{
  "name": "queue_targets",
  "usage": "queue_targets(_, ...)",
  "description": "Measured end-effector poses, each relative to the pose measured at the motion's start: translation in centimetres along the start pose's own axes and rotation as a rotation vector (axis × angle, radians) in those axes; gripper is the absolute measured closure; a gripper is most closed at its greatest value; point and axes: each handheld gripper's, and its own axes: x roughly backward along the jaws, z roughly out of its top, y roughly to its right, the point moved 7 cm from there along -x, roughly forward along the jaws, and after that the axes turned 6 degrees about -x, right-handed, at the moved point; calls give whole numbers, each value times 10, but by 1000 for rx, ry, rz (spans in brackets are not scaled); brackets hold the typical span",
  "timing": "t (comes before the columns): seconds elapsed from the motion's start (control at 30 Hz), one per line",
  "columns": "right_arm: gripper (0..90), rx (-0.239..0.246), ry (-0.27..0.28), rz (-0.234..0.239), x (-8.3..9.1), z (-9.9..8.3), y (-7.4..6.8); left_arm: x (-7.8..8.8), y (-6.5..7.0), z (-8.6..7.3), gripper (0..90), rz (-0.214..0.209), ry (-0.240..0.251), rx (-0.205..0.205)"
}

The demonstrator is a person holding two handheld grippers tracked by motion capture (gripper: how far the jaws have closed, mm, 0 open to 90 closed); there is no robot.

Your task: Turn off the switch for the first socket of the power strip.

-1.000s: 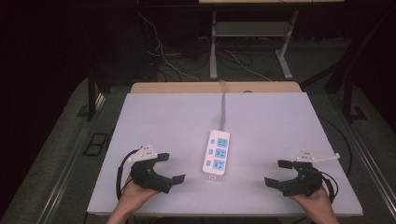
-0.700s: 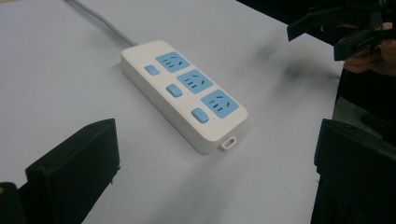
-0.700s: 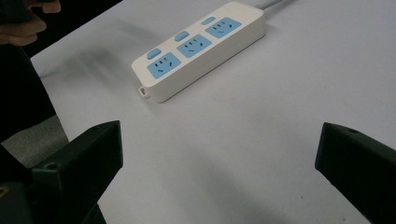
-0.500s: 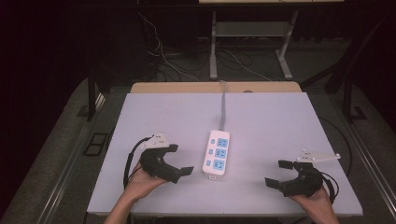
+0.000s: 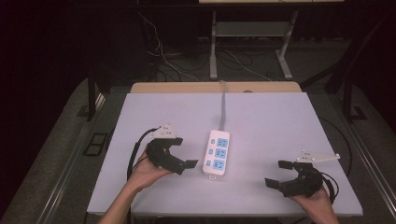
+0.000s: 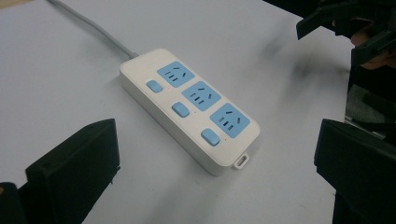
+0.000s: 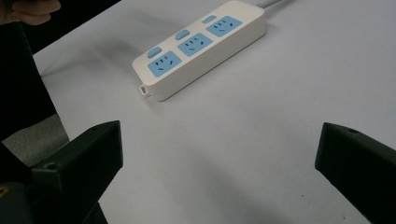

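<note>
Power strip [image 5: 218,154], white plastic with three blue sockets and three blue switches, lying flat near the middle of the pale lilac tabletop [image 5: 261,116]. Long axis running roughly 12 to 6 o'clock in the high view, grey cable [image 5: 223,109] leaving at 12 toward the far edge, small hanging loop at the 6 o'clock end. Left gripper [image 5: 180,161], black, held just beside the strip at its 9 o'clock side, jaws spread wide and empty, pointing toward 3 o'clock at the near end of the casing. Right gripper [image 5: 280,175] well apart at about 4 o'clock from the strip, near the front edge, jaws likewise wide and holding nothing. Left hand plainly the nearer. Probably a sideways approach across the short width; contact with the casing hard to judge, but a gap seems visible.
</note>
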Motion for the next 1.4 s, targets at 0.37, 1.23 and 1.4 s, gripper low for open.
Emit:
queue_targets(0.37,7,1,-6,1,-1,-1,0,-7,-9,13,0,-4,-22,-19)
queue_targets(1.23,7,0,-18,2,-2,-3,0,-29,-33,38,0,-15,-90,-55)
queue_targets(1.4,7,-2,-19,4,-2,-3,0,-37,-37,42,0,-19,-106,-65)
